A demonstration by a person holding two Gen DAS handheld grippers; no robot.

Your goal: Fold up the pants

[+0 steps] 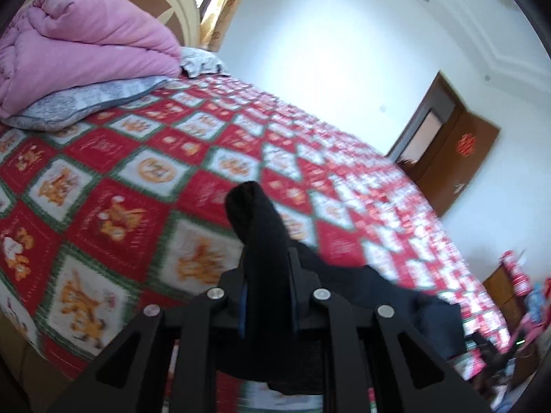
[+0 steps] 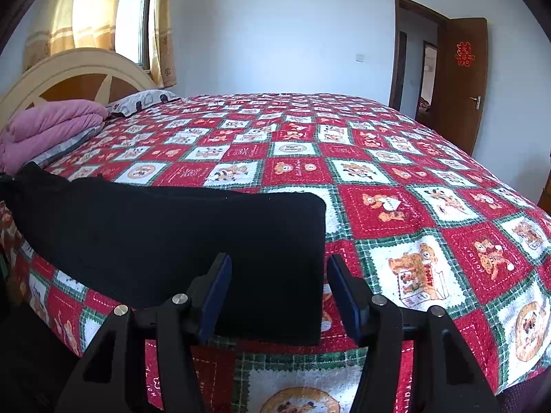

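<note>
The black pants (image 2: 179, 241) lie flat on the red patterned bedspread (image 2: 396, 179), near the bed's front edge. My right gripper (image 2: 279, 275) is open, its jaws standing over the right end of the pants without touching them. My left gripper (image 1: 267, 275) is shut on a bunched end of the black pants (image 1: 256, 227) and holds it lifted above the bed. The rest of the cloth trails down to the right (image 1: 396, 303). The left wrist view is blurred by motion.
A folded pink quilt (image 1: 79, 44) on a grey pillow (image 1: 86, 99) lies at the headboard (image 2: 79, 75). A second pillow (image 2: 144, 101) lies beside it. An open brown door (image 2: 461, 79) stands beyond the bed. Clutter (image 1: 516, 292) stands by the bed's far side.
</note>
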